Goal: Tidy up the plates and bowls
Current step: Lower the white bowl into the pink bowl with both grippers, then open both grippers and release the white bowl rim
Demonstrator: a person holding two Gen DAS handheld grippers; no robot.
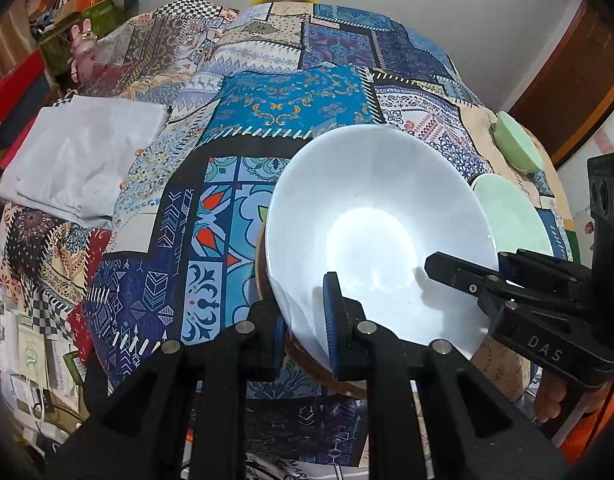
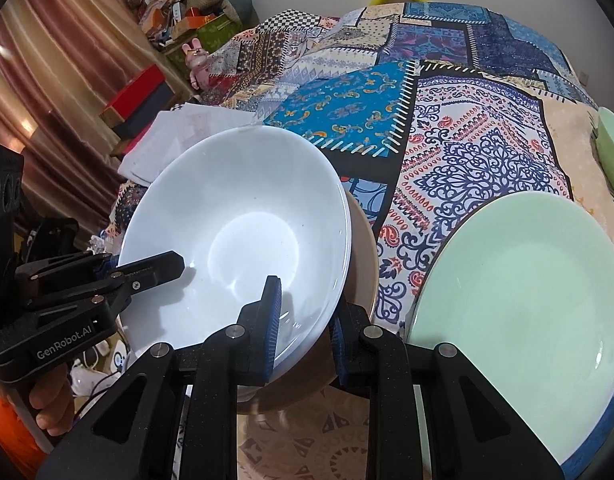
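While the white bowl (image 2: pixel 243 240) sits tilted, seemingly nested in a brown dish (image 2: pixel 363 256) on the patterned bedspread (image 2: pixel 467 128), both grippers pinch its rim: the left gripper (image 1: pixel 305 320) at the near-left edge, the right gripper (image 2: pixel 305 320) at the near-right. Glazed ceramic looks slippery, stiff and breakable, so gripping the rim from two sides suits it. A green plate (image 2: pixel 519 300) lies just beside.

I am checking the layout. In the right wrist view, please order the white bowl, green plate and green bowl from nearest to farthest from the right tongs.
1. White bowl: its rim sits between the right tongs.
2. Green plate: beside it, right.
3. Green bowl: far right edge.
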